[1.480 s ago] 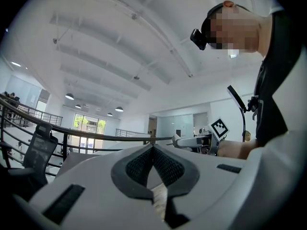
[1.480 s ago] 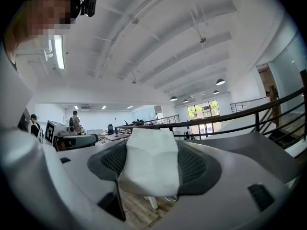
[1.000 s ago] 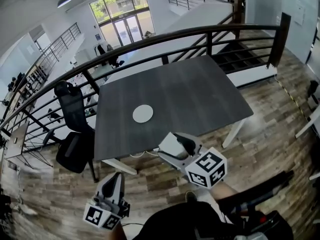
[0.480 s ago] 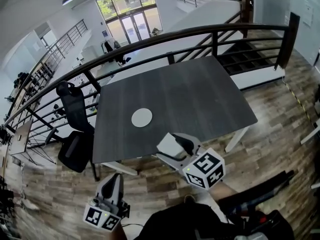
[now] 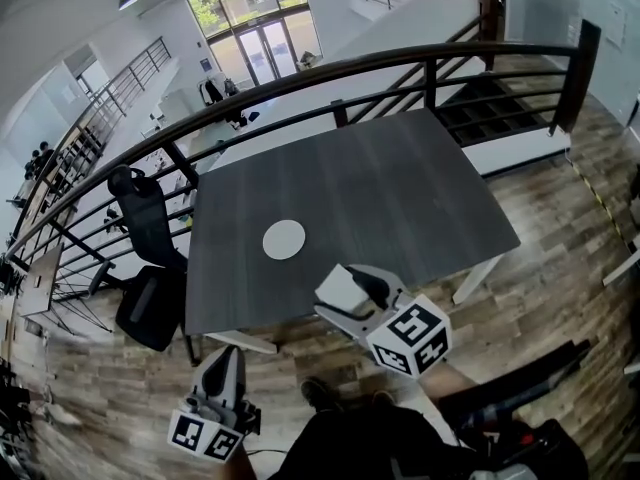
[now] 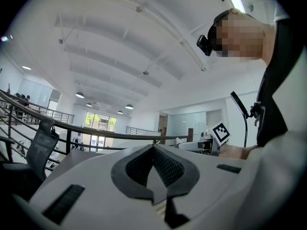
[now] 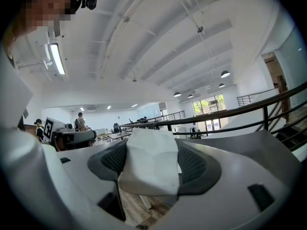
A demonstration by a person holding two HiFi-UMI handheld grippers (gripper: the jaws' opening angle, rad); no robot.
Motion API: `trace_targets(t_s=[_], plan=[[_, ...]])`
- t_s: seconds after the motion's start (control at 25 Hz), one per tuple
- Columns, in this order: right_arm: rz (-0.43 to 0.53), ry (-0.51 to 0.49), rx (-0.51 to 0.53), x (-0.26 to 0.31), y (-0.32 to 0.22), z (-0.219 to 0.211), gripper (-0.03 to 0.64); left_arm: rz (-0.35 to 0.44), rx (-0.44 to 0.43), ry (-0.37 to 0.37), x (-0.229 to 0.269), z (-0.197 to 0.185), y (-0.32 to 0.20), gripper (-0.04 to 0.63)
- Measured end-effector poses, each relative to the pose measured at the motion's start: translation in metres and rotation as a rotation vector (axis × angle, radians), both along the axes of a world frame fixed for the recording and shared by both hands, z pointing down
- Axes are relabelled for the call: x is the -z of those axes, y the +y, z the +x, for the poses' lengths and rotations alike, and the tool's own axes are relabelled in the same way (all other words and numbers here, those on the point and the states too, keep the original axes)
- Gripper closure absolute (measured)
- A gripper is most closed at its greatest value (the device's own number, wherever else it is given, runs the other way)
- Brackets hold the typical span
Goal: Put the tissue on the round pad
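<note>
Head view, L to R. L tool (image 5: 230, 354): held low at lower left over the wood floor (image 5: 560, 218), short of the counter's (image 5: 400, 188) near edge, pointing roughly level toward it. L gripper view: jaws clenched, pad tips meeting, nothing between them. Its cube (image 5: 205, 435) carries black-and-white square markers.

Centre: white round pad (image 5: 284, 239) lies flat on the dark grey counter, near the front-left part, bare on top.

R tool (image 5: 352, 294): held higher in frame than the L one, at the counter's near edge, pointing toward the counter w/ a slight downward tilt; it sits to the R of the pad and nearer the person, apart from it. R gripper view: jaws stand wide and grasp the tissue (image 7: 151, 159), a white folded wad pressed between both dark pads and sticking out past the tips. The tissue is thus off the counter, in the R tool. Marker cube (image 5: 410, 336) on this tool shows the same kind of square pattern.
</note>
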State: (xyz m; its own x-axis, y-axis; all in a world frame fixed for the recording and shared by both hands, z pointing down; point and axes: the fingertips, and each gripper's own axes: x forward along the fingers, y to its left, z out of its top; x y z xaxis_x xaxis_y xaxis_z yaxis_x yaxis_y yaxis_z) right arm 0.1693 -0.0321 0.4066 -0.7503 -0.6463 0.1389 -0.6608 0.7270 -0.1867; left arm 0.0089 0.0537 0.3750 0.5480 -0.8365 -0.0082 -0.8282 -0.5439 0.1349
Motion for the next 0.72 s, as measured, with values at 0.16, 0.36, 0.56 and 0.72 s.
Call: trace_targets(t_s=[0.16,0.36,0.56,0.72], plan=[[0.002,0.005,-0.020,-0.002,-0.014,-0.007,0.293,0.016,-0.020,-0.002,0.001,-0.008,-0.018,0.592],[0.006,0.002,-0.034,0.006,-0.035,-0.030,0.293,0.033,-0.048,-0.007,0.007,-0.033,-0.046,0.592],[0.003,0.006,-0.050,0.005,-0.060,-0.057,0.293,0.042,-0.082,-0.021,0.006,-0.059,-0.077,0.592],[-0.003,0.020,-0.074,0.007,-0.075,-0.076,0.293,0.044,-0.101,-0.011,0.007,-0.080,-0.098,0.592]])
